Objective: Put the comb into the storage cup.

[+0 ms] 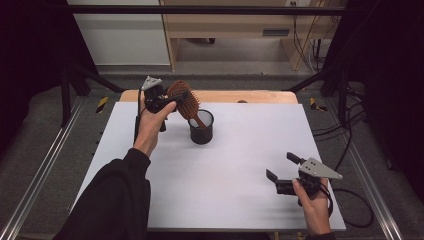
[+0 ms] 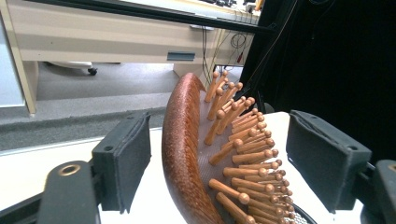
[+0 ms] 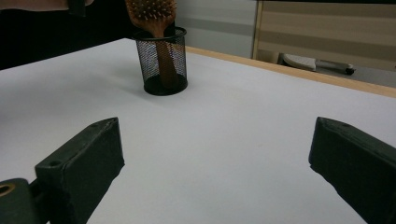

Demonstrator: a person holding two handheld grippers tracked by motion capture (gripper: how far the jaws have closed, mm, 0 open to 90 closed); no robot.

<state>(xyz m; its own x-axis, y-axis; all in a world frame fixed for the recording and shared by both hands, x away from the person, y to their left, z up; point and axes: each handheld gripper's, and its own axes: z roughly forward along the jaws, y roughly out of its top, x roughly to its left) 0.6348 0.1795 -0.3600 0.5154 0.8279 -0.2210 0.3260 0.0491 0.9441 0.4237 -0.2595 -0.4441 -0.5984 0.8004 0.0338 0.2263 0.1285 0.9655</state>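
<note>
A: On the left, what is the left tool [image 1: 176, 98] doing?

B: It sits at the head of the wooden hairbrush [image 1: 182, 98], jaws spread — the brush head stands between the pads [image 2: 128, 156], and neither pad presses on it.

A: And the brush itself?

B: Its handle stands in the black mesh cup [image 1: 201, 127] near the far middle of the white table [image 1: 225, 170], leaning, head tilted toward the left tool.

A: Further right?

B: The right tool [image 1: 282, 167] hangs over the table's near right corner — jaws wide apart, nothing between them, well apart from the cup.
</note>
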